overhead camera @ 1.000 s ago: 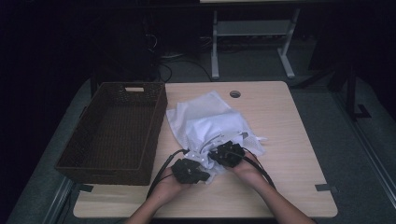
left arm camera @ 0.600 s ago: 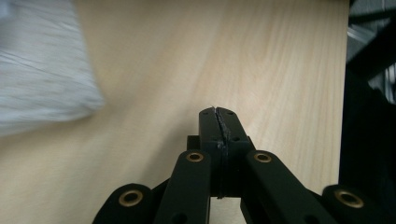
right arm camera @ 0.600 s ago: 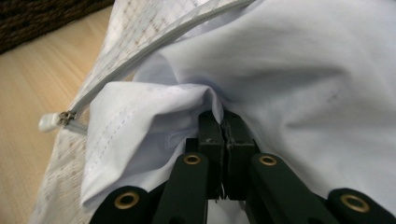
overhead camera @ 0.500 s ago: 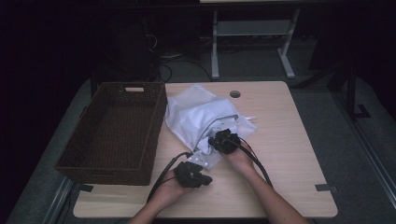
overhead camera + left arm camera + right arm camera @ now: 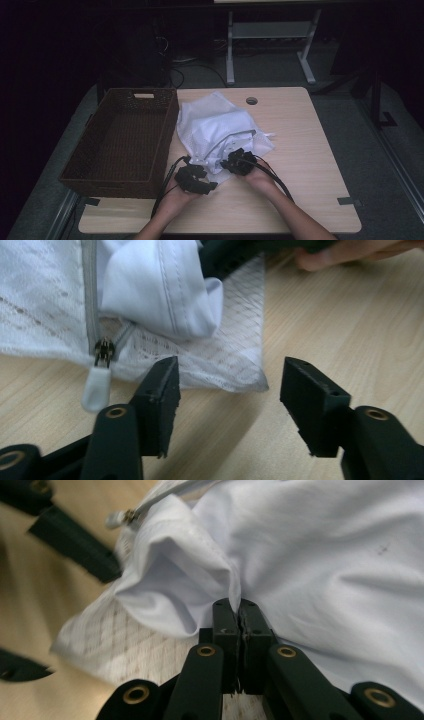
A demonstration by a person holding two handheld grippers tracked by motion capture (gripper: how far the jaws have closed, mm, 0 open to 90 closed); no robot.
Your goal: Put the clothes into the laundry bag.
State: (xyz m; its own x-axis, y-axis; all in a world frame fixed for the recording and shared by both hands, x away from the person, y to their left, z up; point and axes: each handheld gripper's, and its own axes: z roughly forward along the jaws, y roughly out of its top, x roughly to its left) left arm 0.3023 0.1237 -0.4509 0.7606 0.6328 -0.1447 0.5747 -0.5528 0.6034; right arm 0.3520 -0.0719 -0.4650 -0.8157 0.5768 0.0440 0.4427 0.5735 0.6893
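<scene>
High view places a white mesh laundry bag on the wooden tabletop, roughly midway between the left and right edges and reaching from near the far edge toward the middle, with a white garment partly inside it. A dark brown wicker basket occupies the left side of the tabletop, its right wall just beside the bag. The left gripper sits near the front edge, just off the bag's near corner; the right gripper rests against the bag's near edge. Left gripper view shows the left gripper with its jaws parted well apart, having just been opening; nothing lies between them, and the bag's mesh corner lies on the wood just beyond the tips, not touched. The grey zipper runs down the bag at that view's left and ends in a slider with a white pull tab resting on the tabletop. Right gripper view shows the right gripper with its jaws pressed together, pinching a fold of the white garment that bulges out over the mesh of the bag. The left gripper's fingers appear dark and blurred beyond the garment in that view.
</scene>
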